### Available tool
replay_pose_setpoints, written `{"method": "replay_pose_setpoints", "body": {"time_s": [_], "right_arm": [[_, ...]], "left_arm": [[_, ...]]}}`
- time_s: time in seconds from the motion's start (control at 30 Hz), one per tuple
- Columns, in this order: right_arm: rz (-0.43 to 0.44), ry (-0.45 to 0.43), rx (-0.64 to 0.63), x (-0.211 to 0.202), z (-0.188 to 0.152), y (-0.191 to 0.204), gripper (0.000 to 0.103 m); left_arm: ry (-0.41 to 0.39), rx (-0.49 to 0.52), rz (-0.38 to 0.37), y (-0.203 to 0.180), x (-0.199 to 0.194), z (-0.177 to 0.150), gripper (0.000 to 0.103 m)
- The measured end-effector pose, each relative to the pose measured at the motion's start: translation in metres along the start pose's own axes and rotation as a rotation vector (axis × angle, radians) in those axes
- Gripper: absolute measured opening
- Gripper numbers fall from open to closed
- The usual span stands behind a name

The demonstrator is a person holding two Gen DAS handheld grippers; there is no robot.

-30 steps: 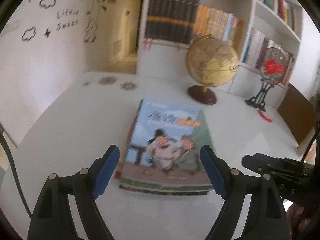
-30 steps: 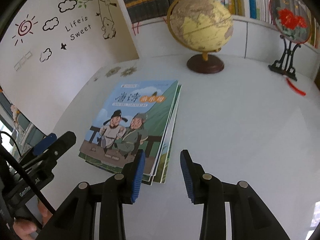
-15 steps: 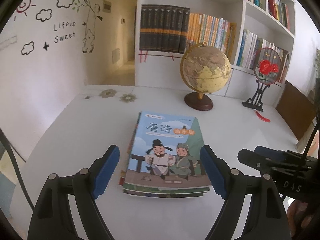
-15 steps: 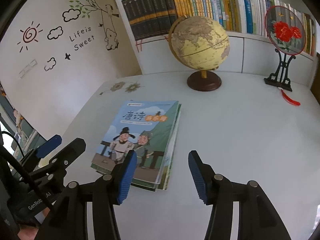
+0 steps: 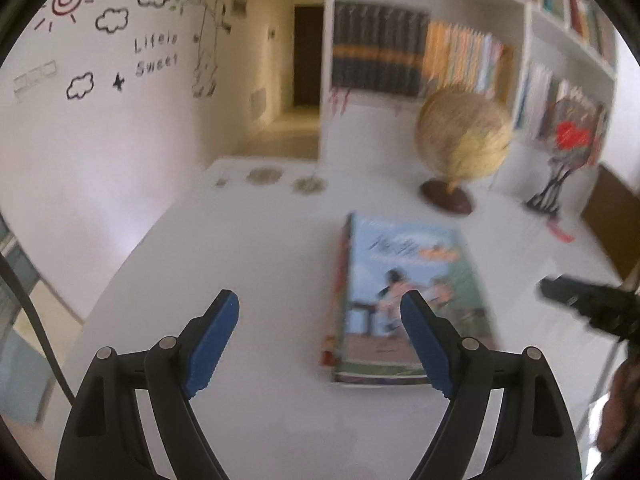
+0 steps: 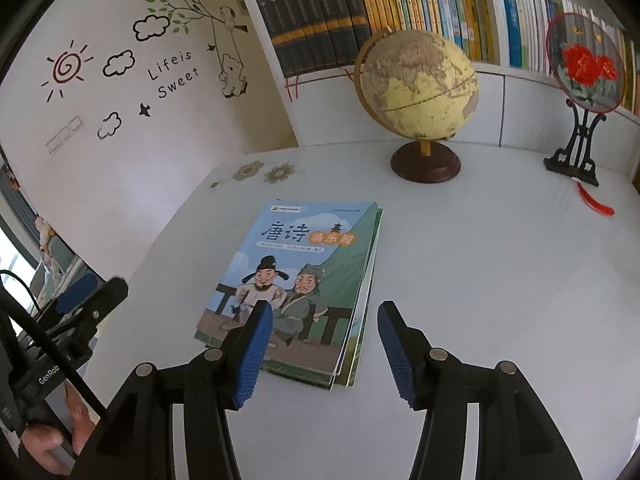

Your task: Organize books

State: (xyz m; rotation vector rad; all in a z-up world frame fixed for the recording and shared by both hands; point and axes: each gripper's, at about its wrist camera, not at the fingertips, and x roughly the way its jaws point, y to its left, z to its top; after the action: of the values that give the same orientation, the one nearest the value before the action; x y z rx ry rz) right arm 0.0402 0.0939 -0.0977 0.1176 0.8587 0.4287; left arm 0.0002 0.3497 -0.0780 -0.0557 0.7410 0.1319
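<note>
A small stack of thin picture books [image 6: 304, 276] lies flat on the white table [image 6: 480, 280]; the top cover is blue and green with two cartoon men. It also shows, blurred, in the left wrist view [image 5: 404, 300]. My left gripper [image 5: 320, 340] is open and empty above the table, left of the stack's near edge. My right gripper [image 6: 324, 352] is open and empty, its left finger over the stack's near right corner. The left gripper shows at the right wrist view's left edge [image 6: 80, 304].
A globe [image 6: 420, 92] on a brown base stands at the back of the table. A red fan ornament on a black stand [image 6: 580, 92] is at the back right. A white bookshelf full of books [image 6: 400, 8] runs behind. A decorated wall is on the left.
My left gripper has swung left, so the stack now lies under its right finger instead of centred between the fingers. My right gripper has opened wider and drawn back a little.
</note>
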Motion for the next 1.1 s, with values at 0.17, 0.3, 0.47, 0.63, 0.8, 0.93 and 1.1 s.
{"method": "replay_pose_setpoints", "body": {"time_s": [0.17,0.3,0.47,0.63,0.8,0.93,1.1], "right_arm": [[-0.089,0.057,0.044,0.036,0.008,-0.022,0.053],[-0.098,0.128,0.114,0.06,0.008,-0.052,0.053],[-0.066,0.192,0.166,0.082,0.009,-0.071,0.053],[-0.045,0.262,0.15,0.104,0.006,-0.074,0.053],[-0.04,0.307,0.131,0.117,0.006,-0.075,0.053],[-0.05,0.327,0.111,0.12,0.002,-0.076,0.053],[-0.031,0.342,0.115,0.124,0.001,-0.077,0.053]], "left_arm": [[0.073,0.002,0.017,0.02,0.053,-0.003,0.082],[0.155,-0.009,0.004,0.028,0.096,-0.006,0.082],[0.205,0.005,0.019,0.029,0.122,-0.012,0.082],[0.255,-0.03,0.004,0.036,0.137,-0.022,0.082],[0.267,-0.024,-0.015,0.033,0.142,-0.017,0.082],[0.267,-0.072,0.009,0.049,0.144,-0.017,0.082],[0.329,-0.063,-0.007,0.051,0.154,-0.025,0.08]]}}
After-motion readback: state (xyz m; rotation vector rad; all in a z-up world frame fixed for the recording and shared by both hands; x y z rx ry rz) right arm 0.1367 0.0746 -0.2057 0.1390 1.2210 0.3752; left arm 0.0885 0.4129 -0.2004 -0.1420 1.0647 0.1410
